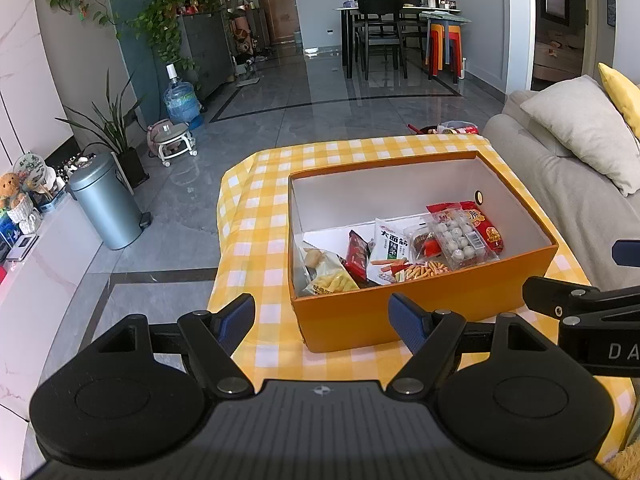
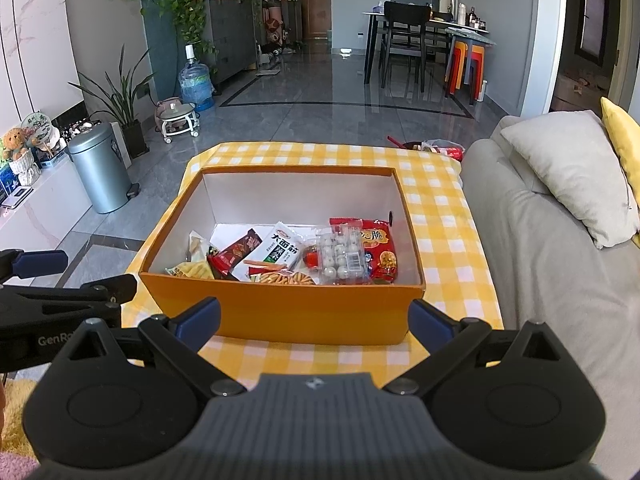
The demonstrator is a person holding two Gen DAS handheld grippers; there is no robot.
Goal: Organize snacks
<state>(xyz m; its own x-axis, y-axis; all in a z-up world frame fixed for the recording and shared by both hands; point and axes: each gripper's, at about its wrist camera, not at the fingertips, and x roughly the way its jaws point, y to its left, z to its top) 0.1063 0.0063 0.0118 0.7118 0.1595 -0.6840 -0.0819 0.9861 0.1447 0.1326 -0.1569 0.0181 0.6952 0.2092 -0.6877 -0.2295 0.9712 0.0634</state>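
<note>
An orange box [image 1: 420, 300] [image 2: 280, 308] stands on a table with a yellow checked cloth [image 1: 264, 216] [image 2: 444, 216]. Inside lie several snacks: a clear pack of white balls [image 1: 460, 238] [image 2: 344, 258], a red bag [image 1: 484, 226] [image 2: 380, 248], a white packet with green print [image 1: 388, 246] [image 2: 276, 252], a dark red bar [image 1: 357, 256] [image 2: 236, 250] and a yellow chips bag [image 1: 328, 276] [image 2: 190, 270]. My left gripper [image 1: 322, 320] is open and empty, before the box's near left corner. My right gripper [image 2: 316, 318] is open and empty, before the box's near wall.
A grey sofa [image 1: 560, 176] [image 2: 560, 248] with cushions borders the table on the right. More snack bags [image 1: 458, 128] [image 2: 444, 148] lie at the table's far edge. A metal bin [image 1: 106, 204] [image 2: 100, 168] stands on the floor at left.
</note>
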